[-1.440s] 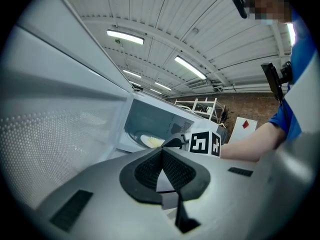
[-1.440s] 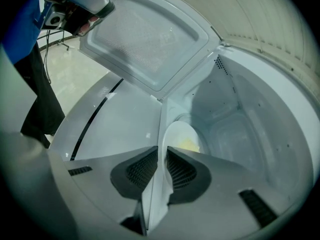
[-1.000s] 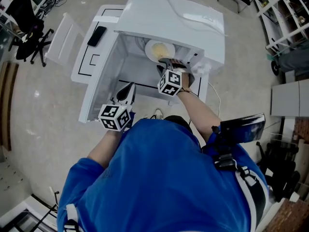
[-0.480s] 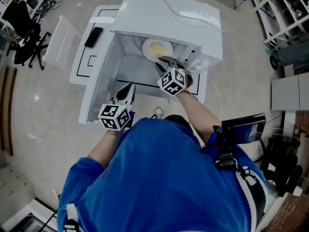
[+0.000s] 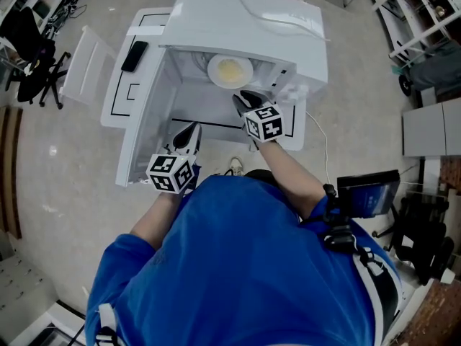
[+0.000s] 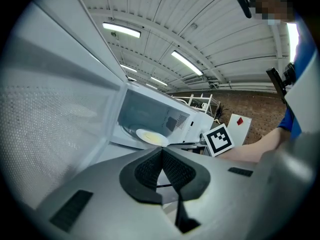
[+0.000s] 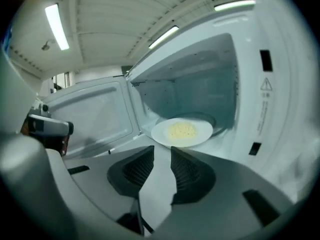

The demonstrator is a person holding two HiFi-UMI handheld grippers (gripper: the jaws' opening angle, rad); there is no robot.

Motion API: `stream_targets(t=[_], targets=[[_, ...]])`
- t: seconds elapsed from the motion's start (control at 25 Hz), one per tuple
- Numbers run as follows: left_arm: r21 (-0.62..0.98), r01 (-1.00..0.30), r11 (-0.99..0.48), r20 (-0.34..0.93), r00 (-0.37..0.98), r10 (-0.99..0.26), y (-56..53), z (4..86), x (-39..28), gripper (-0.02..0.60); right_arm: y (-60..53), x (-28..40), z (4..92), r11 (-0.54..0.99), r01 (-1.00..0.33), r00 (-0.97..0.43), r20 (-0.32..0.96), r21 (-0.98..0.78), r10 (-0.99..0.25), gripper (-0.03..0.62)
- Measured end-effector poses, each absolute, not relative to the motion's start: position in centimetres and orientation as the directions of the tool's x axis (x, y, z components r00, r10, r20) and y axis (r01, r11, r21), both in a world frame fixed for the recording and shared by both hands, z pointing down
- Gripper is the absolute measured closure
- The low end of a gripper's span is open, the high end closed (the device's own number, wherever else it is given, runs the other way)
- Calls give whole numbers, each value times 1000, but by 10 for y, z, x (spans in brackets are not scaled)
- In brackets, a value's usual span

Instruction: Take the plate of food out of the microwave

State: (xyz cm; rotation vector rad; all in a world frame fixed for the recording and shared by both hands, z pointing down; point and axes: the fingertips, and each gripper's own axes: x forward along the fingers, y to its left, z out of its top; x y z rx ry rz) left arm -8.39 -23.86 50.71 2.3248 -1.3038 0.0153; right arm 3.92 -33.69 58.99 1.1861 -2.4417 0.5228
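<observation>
Nearest: left tool (image 5: 189, 130), held low beside the open door (image 7: 92, 115), pads pressed together on nothing, taking no part in the reach. Farther on: right tool (image 5: 243, 99) at the mouth of the microwave (image 5: 252, 20), aimed inward, jaws a narrow slit apart and clamped on nothing. Tips at or just short of the near rim of the plate (image 5: 230, 71); cannot tell from any view whether touching. Beyond the tips: plate lying flat on the cavity floor, fully inside, with a small yellow heap of food (image 7: 181, 129) at its middle and the rim free all round. Farther off to the left: a phone (image 5: 135, 55) lying on the surface (image 5: 119, 103) beside the microwave, well apart from both tools. By the look of things, early in the task: door open and reach made, but no hold on the plate yet. Left to do, most likely: close the right tool over the near rim, draw the plate out level through the opening, and set it down somewhere outside. Likely worth minding the thin rim and the loose food, since a tilt could spill the heap.
</observation>
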Motion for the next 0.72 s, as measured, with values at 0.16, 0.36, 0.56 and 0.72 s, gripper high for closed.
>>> stream_targets(t=[0.16,0.36,0.56,0.72], targets=[[393,-810,-436,238,547,-803,-239,509,-85,572,-341,46,589,440,-789,-604,409,-430,-684,452],[392,-814,-430,239,541,-806,-240,509,-88,572,-351,52,582,332,-751,-591,358,-571,-723,436],[391,-819,-420,245,532,-810,-241,509,-91,572,-359,55,585,217,-662,-585,313,-717,-748,427],[390,-822,-415,249,528,-812,-241,509,-92,572,-366,57,587,122,-560,-568,273,-819,-777,411]])
